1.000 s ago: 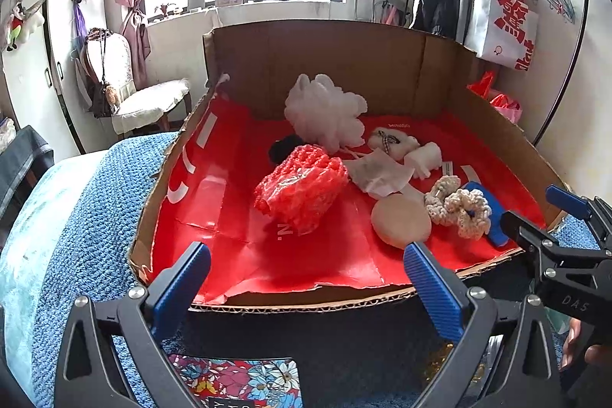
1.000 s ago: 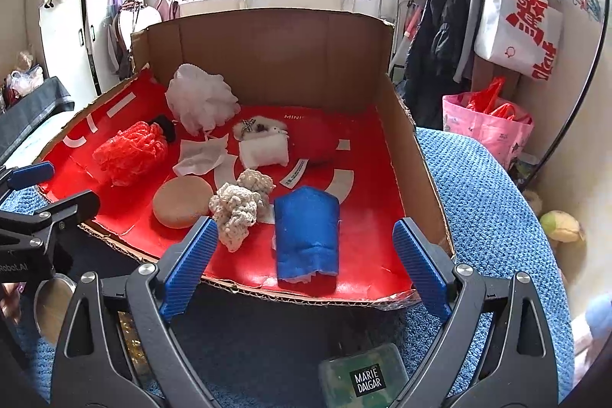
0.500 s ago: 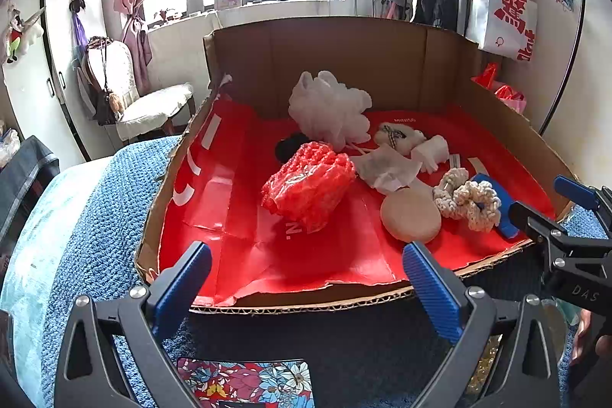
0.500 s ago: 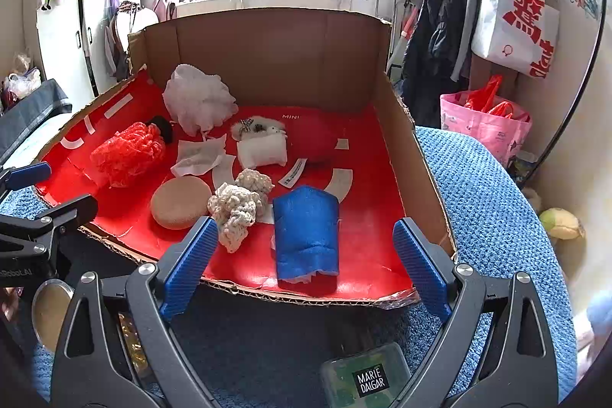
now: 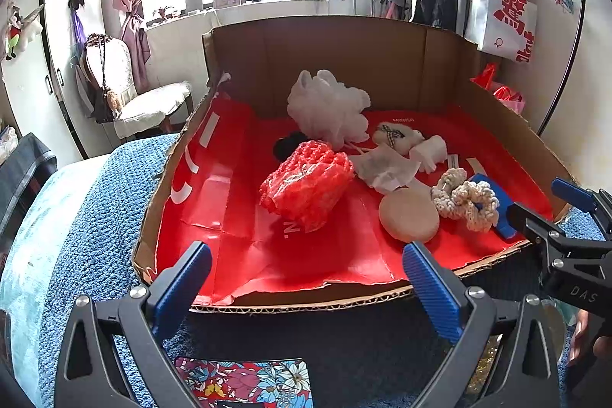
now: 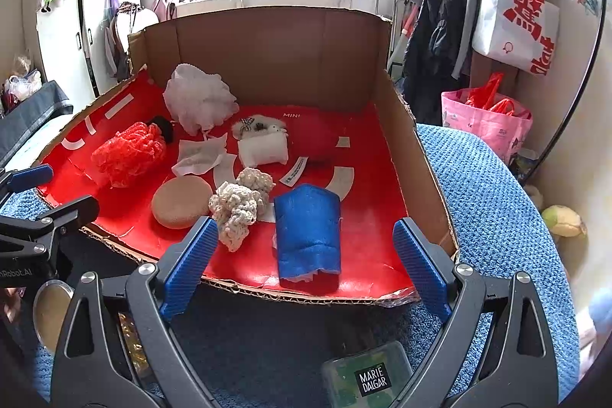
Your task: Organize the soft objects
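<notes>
Nothing has moved: left tongs (image 5: 306,282) and right tongs (image 6: 306,260) remain released before the cardboard tray (image 6: 417,155).

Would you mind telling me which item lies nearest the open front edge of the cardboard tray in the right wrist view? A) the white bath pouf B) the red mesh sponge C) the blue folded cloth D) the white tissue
C: the blue folded cloth reaches almost to the cardboard tray's front edge; the others lie farther back.

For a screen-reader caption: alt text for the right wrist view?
An open, empty right gripper hangs before a red-lined cardboard box holding a blue cloth, cream scrunchies, tan sponge, red mesh and white pouf.
</notes>
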Demonstrator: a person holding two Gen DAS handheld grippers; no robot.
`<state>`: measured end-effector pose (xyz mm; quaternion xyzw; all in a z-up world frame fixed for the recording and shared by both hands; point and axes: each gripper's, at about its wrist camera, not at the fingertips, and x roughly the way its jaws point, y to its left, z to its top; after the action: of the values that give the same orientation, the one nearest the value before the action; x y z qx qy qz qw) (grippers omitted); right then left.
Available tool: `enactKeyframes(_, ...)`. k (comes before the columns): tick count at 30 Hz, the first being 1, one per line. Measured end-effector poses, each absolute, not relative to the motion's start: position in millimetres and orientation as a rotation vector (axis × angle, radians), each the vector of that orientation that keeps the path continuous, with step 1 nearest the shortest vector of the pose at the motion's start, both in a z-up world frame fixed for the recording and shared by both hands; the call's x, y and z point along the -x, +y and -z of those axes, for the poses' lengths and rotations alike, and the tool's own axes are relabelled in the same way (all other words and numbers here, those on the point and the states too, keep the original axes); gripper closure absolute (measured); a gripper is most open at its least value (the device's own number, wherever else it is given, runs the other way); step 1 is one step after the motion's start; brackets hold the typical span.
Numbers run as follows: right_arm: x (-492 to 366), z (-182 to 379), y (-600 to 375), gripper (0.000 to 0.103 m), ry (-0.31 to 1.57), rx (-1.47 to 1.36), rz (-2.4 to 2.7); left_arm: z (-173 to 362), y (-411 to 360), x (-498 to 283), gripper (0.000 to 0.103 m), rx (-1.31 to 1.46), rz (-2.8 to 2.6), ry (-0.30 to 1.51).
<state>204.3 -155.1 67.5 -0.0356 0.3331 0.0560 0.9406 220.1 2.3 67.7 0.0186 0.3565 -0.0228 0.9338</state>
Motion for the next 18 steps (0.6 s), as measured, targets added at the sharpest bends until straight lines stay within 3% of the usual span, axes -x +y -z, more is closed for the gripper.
enactKeyframes(18, -205.0, -66.2, -154.5, 0.009, 0.683, 0.071, -0.115, -67.7, 2.2, -220.0, 0.001, -0.036, 0.049, 0.731)
